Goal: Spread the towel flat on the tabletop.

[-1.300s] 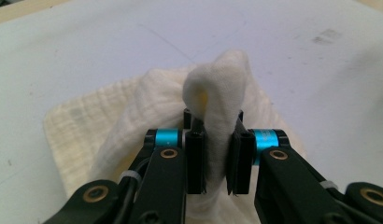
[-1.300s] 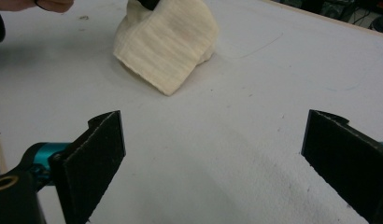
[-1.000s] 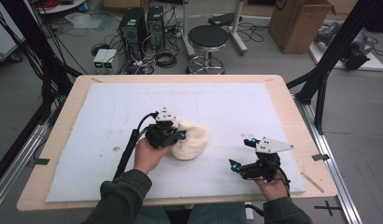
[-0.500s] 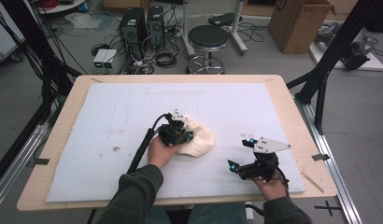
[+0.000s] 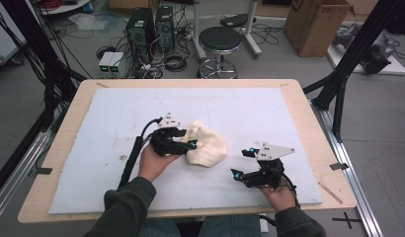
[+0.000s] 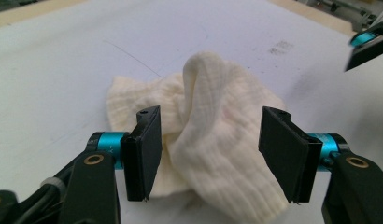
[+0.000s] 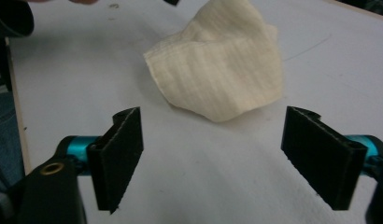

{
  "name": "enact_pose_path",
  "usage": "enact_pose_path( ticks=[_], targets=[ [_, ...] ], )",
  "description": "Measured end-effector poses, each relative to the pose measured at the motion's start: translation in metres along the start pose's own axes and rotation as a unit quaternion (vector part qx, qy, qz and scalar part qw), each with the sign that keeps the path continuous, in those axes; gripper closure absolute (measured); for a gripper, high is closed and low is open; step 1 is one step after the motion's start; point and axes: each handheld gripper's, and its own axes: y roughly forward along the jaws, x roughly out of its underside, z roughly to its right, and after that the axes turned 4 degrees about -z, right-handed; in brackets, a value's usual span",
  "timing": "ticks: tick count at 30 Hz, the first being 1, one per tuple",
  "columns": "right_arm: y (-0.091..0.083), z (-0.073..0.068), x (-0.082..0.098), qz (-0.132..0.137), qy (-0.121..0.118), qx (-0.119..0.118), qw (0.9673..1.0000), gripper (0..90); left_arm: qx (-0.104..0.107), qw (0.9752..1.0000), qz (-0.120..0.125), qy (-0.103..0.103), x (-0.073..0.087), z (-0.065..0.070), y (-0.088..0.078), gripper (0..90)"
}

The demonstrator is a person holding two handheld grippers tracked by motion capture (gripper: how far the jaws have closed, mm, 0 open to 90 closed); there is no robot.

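A crumpled cream cloth (image 5: 206, 145) lies on the white mat (image 5: 240, 108) near the middle of the table. My left gripper (image 5: 188, 139) is at the cloth's left edge. In the left gripper view its jaws (image 6: 210, 154) stand apart, having just opened, with a fold of the cloth (image 6: 217, 107) loose between them and the pads off it. My right gripper (image 5: 239, 162) rests low on the mat to the cloth's right, pointing toward it. Its jaws (image 7: 222, 154) have just closed a little but stay wide, with bare mat between them and the cloth (image 7: 222, 70) ahead.
The mat covers most of a wooden table (image 5: 309, 113). A stool (image 5: 219, 39), computer cases (image 5: 150, 27), cables and a cardboard box (image 5: 316, 24) stand on the floor beyond the far edge. Black frame legs (image 5: 339, 84) flank the table.
The left hand went right against the cloth, then drew back left. Its jaws, nearly shut on the cloth before, now stand apart. The right hand stayed put.
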Motion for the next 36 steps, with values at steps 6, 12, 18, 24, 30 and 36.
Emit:
enact_pose_path(
  ticks=[6, 12, 18, 24, 30, 36],
  targets=[
    [0.014, 0.000, -0.009, -0.011, -0.014, -0.015, 0.9997, 30.8, -0.004, 0.9992, 0.040, 0.002, 0.023, 0.000, -0.047, 40.3],
    [0.037, -0.003, -0.023, -0.023, -0.036, -0.036, 0.9984, 47.9, -0.014, 0.9981, 0.061, -0.002, 0.050, 0.002, -0.088, 40.4],
    [0.064, -0.006, -0.029, -0.060, -0.055, -0.044, 0.9957, 52.2, -0.035, 0.9971, 0.068, 0.002, 0.075, 0.002, -0.111, 39.8],
    [0.090, -0.004, -0.032, -0.101, -0.073, -0.036, 0.9916, 61.1, -0.035, 0.9974, 0.063, 0.002, 0.087, -0.004, -0.112, 39.5],
    [0.098, 0.002, -0.032, -0.109, -0.067, -0.040, 0.9910, 76.3, -0.039, 0.9970, 0.066, 0.003, 0.088, -0.008, -0.110, 39.5],
    [0.091, 0.005, -0.036, -0.105, -0.064, -0.049, 0.9911, 81.9, -0.042, 0.9970, 0.066, 0.003, 0.089, -0.008, -0.109, 39.6]
  ],
)
